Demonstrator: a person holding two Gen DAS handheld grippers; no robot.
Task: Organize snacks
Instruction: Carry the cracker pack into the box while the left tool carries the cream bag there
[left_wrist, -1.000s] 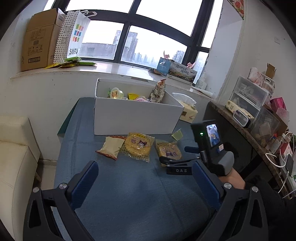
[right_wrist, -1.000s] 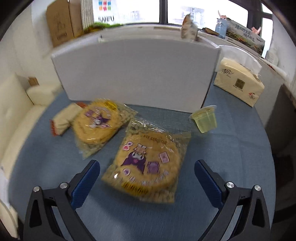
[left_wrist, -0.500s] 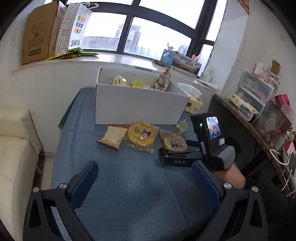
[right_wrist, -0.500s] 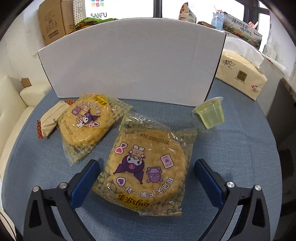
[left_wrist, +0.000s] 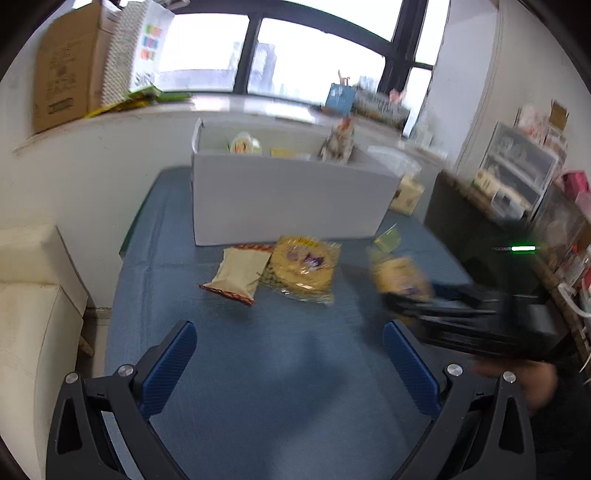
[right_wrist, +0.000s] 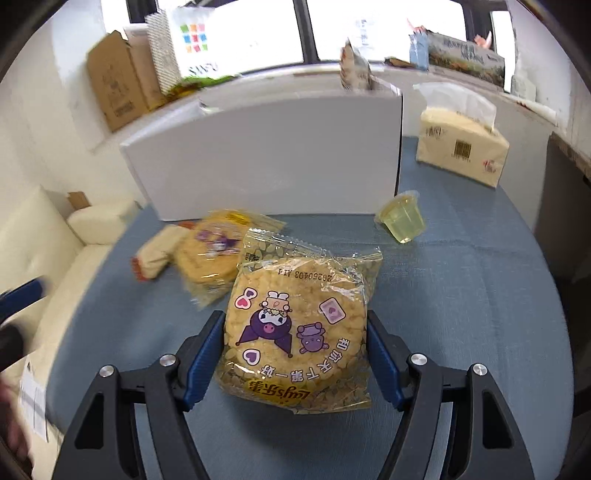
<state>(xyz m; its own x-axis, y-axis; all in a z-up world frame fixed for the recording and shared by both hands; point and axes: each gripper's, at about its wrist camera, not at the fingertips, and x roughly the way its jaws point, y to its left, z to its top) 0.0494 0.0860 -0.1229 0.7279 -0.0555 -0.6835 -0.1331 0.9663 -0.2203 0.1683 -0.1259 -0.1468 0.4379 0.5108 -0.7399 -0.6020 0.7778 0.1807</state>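
My right gripper (right_wrist: 295, 354) is shut on a round yellow cracker pack with a purple cartoon (right_wrist: 295, 332) and holds it above the blue table; it shows blurred in the left wrist view (left_wrist: 400, 275). A second cracker pack (right_wrist: 210, 251) (left_wrist: 303, 266) and a beige snack bag (right_wrist: 155, 254) (left_wrist: 240, 273) lie in front of the white box (right_wrist: 273, 155) (left_wrist: 288, 199). A yellow jelly cup (right_wrist: 402, 218) (left_wrist: 386, 238) lies to the right. My left gripper (left_wrist: 288, 365) is open and empty over the near table.
A tissue box (right_wrist: 461, 144) stands right of the white box, which holds several snacks. A cream sofa (left_wrist: 33, 302) is on the left, shelves and storage drawers (left_wrist: 517, 166) on the right. Cardboard box and paper bag (left_wrist: 147, 48) sit on the windowsill.
My right gripper has closed on the near cracker pack and lifted it off the table. The left gripper has drifted slightly; the view is blurred by motion.
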